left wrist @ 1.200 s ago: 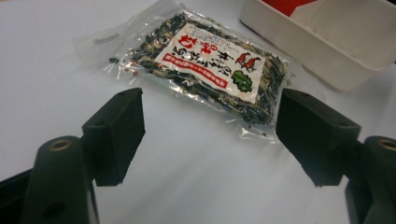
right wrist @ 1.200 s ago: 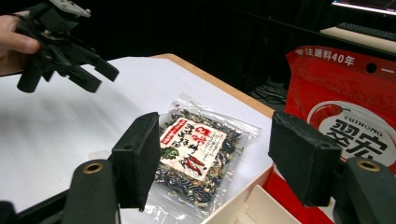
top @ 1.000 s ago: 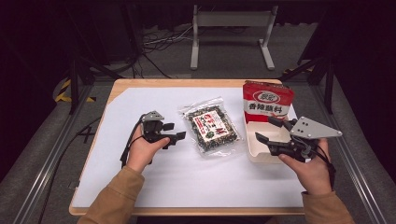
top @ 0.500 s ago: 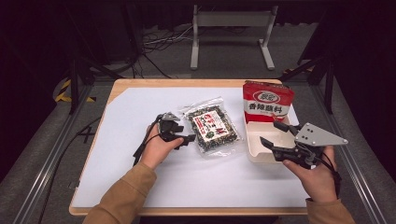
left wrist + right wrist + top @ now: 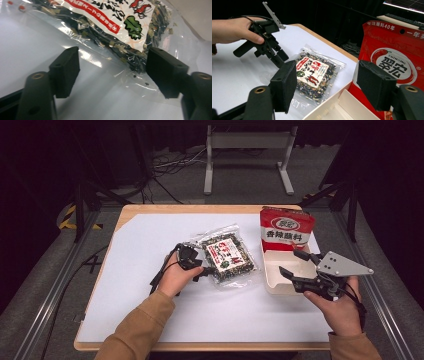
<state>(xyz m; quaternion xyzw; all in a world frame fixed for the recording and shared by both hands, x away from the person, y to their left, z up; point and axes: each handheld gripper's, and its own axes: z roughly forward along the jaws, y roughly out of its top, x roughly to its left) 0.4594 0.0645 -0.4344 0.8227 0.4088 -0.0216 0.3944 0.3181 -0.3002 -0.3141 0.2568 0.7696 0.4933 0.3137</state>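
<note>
A clear bag of dark dried food with a red and white label [image 5: 227,257] lies flat on the white table sheet [image 5: 140,245]. My left gripper [image 5: 200,270] is low at the bag's left edge. In the left gripper view its jaws [image 5: 112,60] stand open and have just been opening. The bag's [image 5: 112,20] clear edge lies between them, and the pads do not press on it. My right gripper [image 5: 291,261] hangs open and empty over a white box [image 5: 272,282]. From the right gripper view [image 5: 327,87] I see the bag [image 5: 312,72] and the left gripper [image 5: 278,56].
A red standing pouch [image 5: 286,230] is right behind the white box, and it looms large in the right gripper view [image 5: 397,62] over the box's rim [image 5: 342,107]. The wooden table edge [image 5: 200,209] runs along the back.
My left hand has moved right and lower, from the open sheet up to the bag's left edge. The right gripper has stayed over the white box.
</note>
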